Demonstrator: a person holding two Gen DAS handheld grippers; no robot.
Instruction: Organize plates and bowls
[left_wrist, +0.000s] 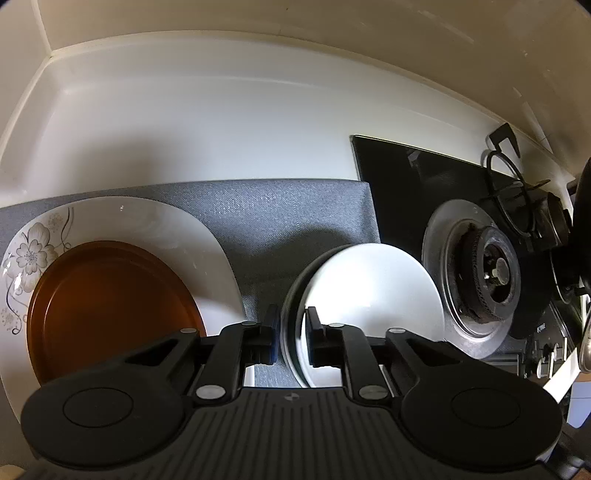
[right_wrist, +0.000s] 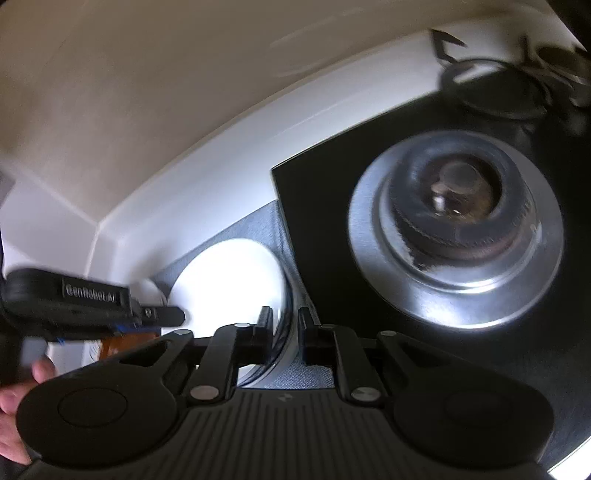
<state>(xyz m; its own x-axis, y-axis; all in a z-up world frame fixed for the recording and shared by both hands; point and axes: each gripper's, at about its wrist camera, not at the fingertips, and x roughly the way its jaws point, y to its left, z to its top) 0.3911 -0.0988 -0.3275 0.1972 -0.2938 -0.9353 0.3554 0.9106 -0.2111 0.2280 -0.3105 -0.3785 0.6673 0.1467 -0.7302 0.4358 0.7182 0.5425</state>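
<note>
A white bowl (left_wrist: 373, 291) stands on a grey mat (left_wrist: 288, 210). My left gripper (left_wrist: 291, 332) straddles the bowl's left rim, one finger outside and one inside, jaws narrow on the rim. My right gripper (right_wrist: 284, 332) straddles the same bowl's (right_wrist: 232, 280) right rim the same way. A brown plate (left_wrist: 110, 310) lies on a white floral plate (left_wrist: 122, 225) at the left of the mat. The left gripper's body (right_wrist: 74, 299) shows at the left of the right wrist view.
A black gas hob (left_wrist: 424, 184) with a steel burner (left_wrist: 484, 269) lies right of the mat, close to the bowl. The burner (right_wrist: 458, 236) fills the right wrist view. A white counter (left_wrist: 207, 129) and cream wall lie behind. Control knobs (left_wrist: 546, 358) are at the far right.
</note>
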